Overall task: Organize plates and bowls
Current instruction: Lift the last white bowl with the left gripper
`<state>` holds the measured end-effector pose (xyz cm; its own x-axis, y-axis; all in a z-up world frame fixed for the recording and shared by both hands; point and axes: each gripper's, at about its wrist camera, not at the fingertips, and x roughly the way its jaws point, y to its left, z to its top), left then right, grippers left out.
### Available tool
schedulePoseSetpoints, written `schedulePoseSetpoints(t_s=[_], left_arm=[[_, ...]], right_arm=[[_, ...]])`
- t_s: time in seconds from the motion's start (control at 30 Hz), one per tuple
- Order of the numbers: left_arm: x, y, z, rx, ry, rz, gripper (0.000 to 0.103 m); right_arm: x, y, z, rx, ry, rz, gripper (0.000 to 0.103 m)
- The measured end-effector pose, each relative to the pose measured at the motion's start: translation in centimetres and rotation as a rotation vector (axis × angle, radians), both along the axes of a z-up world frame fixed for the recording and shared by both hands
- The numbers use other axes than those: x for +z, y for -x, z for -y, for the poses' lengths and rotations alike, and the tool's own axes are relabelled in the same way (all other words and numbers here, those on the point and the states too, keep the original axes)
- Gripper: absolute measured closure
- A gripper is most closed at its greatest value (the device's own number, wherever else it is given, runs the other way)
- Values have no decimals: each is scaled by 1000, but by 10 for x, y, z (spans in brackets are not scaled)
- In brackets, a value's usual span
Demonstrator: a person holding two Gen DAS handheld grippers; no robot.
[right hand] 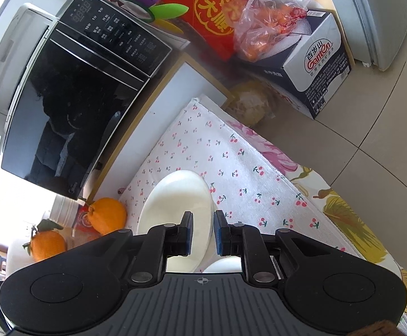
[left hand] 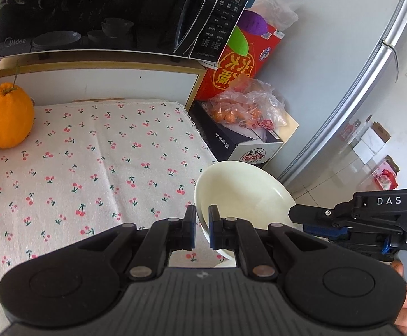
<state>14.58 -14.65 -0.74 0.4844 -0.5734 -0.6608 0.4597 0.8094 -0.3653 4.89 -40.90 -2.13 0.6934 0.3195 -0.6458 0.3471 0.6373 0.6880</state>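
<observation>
A: Cherry-print cloth spread in front of the microwave; orange resting on it toward the microwave's door end. Step in hand?

B: Carrying, by the look of it; left gripper clamped on the rim of a white bowl, tilted, out in front of the microwave's control-panel end, over the cloth's corner.

A: And the other claw?

B: Right gripper nearly together, pinching the edge of a white dish, also tilted, in front of the microwave; same piece or a second one, cannot tell.

A: Pose?

B: Both angled forward and down toward the cloth; right one rolled well over, judging by the slanted microwave in its view.

A: Next move?

B: Probably setting down or stacking; calls for levelling first, lowering gently, parting the pads only once at rest; chipping a risk otherwise.
</observation>
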Motion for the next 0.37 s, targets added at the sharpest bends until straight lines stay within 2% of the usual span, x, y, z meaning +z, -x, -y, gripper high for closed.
schedulePoseSetpoints(t_s=[0.2,0.3,0.37], left_arm=[[-3,19,-16,18,47,-21,95],[0,21,-17,25,43,-37,95],[4,26,-16,16,35,-17,95]], right_arm=[[11,16,-9,44,30,17,87],[13,21,-13,60,44,11,86],[12,24,-14,59,45,3,86]])
